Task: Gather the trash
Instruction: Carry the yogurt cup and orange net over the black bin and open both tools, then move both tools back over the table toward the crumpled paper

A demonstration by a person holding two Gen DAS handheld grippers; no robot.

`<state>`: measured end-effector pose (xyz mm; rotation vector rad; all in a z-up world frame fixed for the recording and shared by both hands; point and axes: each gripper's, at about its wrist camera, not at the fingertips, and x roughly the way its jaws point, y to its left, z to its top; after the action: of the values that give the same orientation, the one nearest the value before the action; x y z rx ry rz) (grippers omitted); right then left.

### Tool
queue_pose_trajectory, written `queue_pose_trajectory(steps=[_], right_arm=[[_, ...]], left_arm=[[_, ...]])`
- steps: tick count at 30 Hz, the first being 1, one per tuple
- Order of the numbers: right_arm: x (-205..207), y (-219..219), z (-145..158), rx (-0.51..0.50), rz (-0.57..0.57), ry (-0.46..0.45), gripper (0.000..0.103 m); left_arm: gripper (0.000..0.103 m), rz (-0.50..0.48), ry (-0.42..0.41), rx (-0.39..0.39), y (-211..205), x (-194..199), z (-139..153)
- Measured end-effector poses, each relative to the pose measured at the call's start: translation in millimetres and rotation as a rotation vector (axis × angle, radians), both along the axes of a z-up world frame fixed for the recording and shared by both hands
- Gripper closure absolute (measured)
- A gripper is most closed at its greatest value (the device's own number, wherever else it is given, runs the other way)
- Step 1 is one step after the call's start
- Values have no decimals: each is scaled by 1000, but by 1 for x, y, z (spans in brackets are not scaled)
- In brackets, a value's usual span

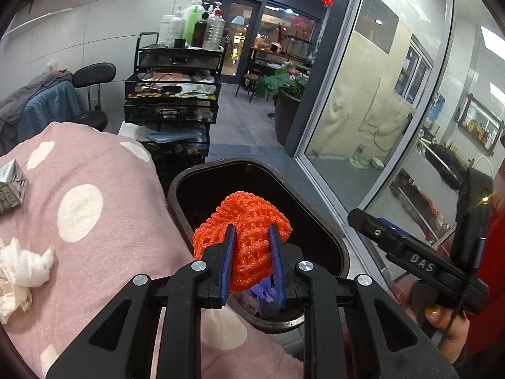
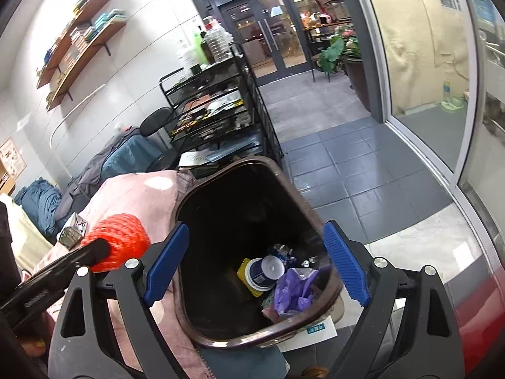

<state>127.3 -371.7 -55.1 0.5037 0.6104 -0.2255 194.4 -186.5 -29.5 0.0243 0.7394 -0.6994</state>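
My left gripper is shut on an orange foam net and holds it over the near rim of the dark brown bin. From the right wrist view the same orange foam net hangs just left of the bin, above the pink cover. My right gripper stands wide open above the bin's mouth with nothing between its blue pads. Inside the bin lie a purple bag, a blue-and-white cup and crumpled wrappers. A small silver carton and white tissue rest on the pink cover.
A pink polka-dot cover spreads over the surface left of the bin. A black wire trolley with bottles stands behind it, with a black stool to its left. Grey floor tiles and a glass door lie on the right.
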Motion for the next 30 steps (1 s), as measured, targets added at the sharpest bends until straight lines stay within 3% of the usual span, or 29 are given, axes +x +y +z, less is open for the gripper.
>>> queue_pose_trajectory(steps=[11,13,16,18,21,24,30], right_arm=[[-8,-24,-2,16,-76,14,16],[-8,-28,-3,22,-85,19,16],[-9,-33,-5,28,-100,20,16],[-9,-34,-6,28,-113,25,15],[-11,-39,-7,38,-133,25,13],[-12,-40,-7,42,-140,23,11],[-10,-39,-5,40,-136,21,10]], left_arm=[[81,-51,26,71,-33,8,-12],[77,-55,29,77,-36,9,-14],[62,-63,34,95,-40,9,-17],[38,-62,27,97,-40,8,-17],[19,-58,7,82,-39,6,-14],[11,-56,-15,84,-38,3,-12],[6,-58,-80,135,-37,-6,-7]])
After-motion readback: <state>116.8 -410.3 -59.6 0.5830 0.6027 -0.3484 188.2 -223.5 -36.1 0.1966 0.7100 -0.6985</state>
